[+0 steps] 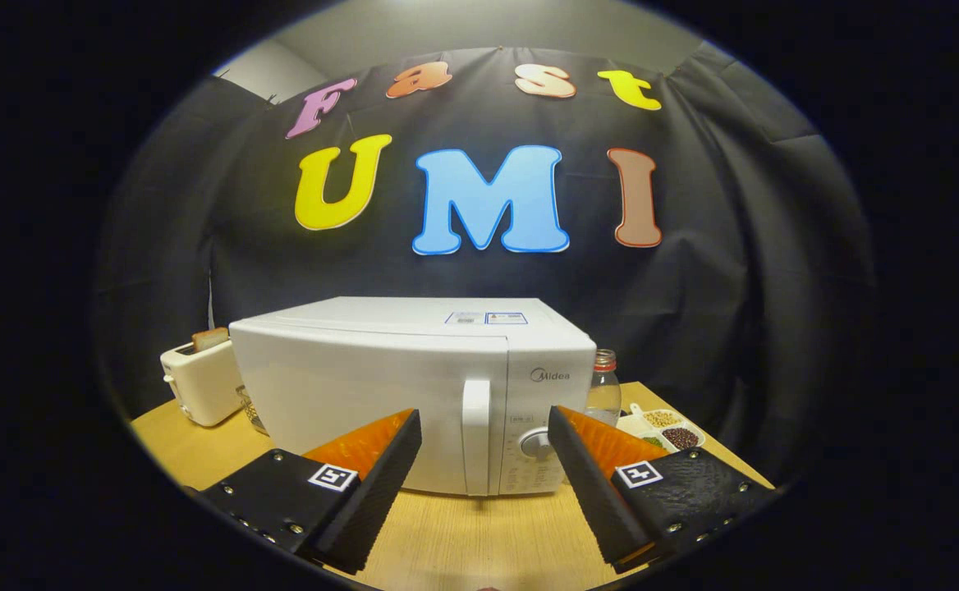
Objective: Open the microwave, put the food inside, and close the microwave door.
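— On the wooden table (pixel 463 533), dead ahead, sits the white microwave (pixel 381 386), and its door is shut tight.

— And the gripper (pixel 484 427)?

— Spread wide, nothing between the fingers (pixel 381 484). They hang above the table, short of the microwave's front, and the vertical door handle (pixel 476 435) lines up right in the gap between the two tips. No contact with it.

— What's beside the handle?

— A round control knob (pixel 535 443), just to its right on the panel, close to the right finger's tip as seen from here.

— Anything around the microwave?

— Plenty. Off its left side a white toaster (pixel 200 382) with a slice of bread (pixel 209 337) poking up from the slot. Tucked at the microwave's right rear corner, a clear bottle (pixel 603 390) with a reddish cap. Further right, a divided tray (pixel 667 428) of beans and grains, light ones and dark ones in separate compartments.

— And the food for the task?

— Can't tell which item that is from this angle.
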Tool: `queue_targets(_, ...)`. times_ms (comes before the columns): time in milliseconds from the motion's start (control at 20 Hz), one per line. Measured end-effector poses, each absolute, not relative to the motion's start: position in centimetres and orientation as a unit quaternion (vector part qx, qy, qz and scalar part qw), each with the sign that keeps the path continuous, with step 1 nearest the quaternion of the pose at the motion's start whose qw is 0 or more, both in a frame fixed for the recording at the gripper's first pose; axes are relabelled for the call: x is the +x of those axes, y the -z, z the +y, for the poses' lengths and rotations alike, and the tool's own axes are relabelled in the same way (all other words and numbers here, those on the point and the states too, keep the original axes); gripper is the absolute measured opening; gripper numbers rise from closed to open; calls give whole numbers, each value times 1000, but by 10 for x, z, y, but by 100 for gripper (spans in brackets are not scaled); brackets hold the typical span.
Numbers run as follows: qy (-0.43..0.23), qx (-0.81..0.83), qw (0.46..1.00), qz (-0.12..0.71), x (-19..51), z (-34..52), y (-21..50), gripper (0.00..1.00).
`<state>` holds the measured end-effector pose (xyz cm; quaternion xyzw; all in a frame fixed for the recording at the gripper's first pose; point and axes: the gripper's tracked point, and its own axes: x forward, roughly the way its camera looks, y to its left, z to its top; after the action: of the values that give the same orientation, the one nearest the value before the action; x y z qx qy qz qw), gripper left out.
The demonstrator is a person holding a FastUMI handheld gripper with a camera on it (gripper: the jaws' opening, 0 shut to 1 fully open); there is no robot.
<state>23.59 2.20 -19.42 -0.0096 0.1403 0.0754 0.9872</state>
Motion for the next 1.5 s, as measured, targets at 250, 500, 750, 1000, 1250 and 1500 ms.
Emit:
queue_targets(250,-75,-8,983,170,257,21,226,99)
queue_targets(500,-74,1,979,192,270,24,248,86)
queue_targets(750,-84,-1,975,205,274,33,260,69)
queue_targets(1000,-80,-7,975,205,272,38,253,35)
queue_targets(1250,-86,3,972,220,276,39,257,17)
queue_targets(1500,-67,-19,972,225,274,36,255,6)
